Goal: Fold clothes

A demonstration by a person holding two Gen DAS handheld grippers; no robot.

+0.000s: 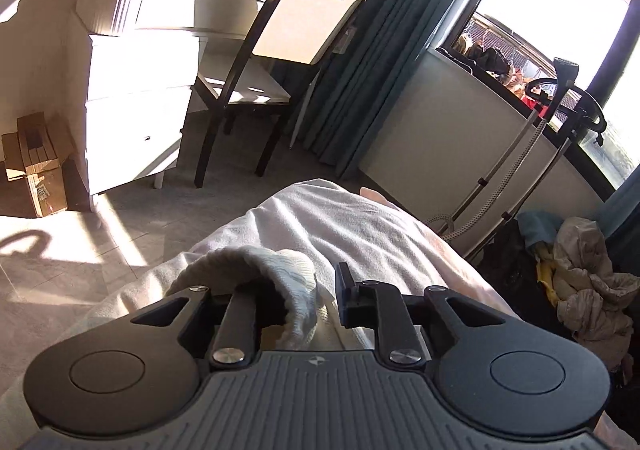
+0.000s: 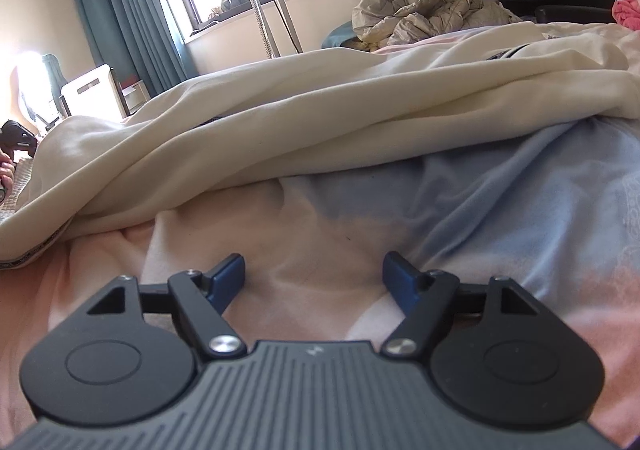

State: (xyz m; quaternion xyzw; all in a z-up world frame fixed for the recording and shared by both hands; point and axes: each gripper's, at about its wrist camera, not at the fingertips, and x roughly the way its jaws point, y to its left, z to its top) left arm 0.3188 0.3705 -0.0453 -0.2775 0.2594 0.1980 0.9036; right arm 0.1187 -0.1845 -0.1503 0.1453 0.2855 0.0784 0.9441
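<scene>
A cream-white garment [image 2: 320, 118] lies rumpled across the bed, stretching from lower left to upper right in the right wrist view. In the left wrist view the same garment [image 1: 340, 222] runs away from me, and its ribbed cuff [image 1: 280, 274] drapes over the left finger of my left gripper [image 1: 304, 290]. The right finger [image 1: 346, 290] stands apart, so the jaws are open. My right gripper [image 2: 314, 276] is open and empty, low over the pink and blue bedsheet [image 2: 500, 202], just short of the garment's near edge.
A white chair [image 1: 296, 22] and a white dresser [image 1: 136, 82] stand on the floor past the bed's end. A garment steamer stand [image 1: 560, 122] stands by the window. A crumpled beige jacket [image 2: 424, 10] lies at the bed's far side. A cardboard box [image 1: 36, 162] sits on the floor.
</scene>
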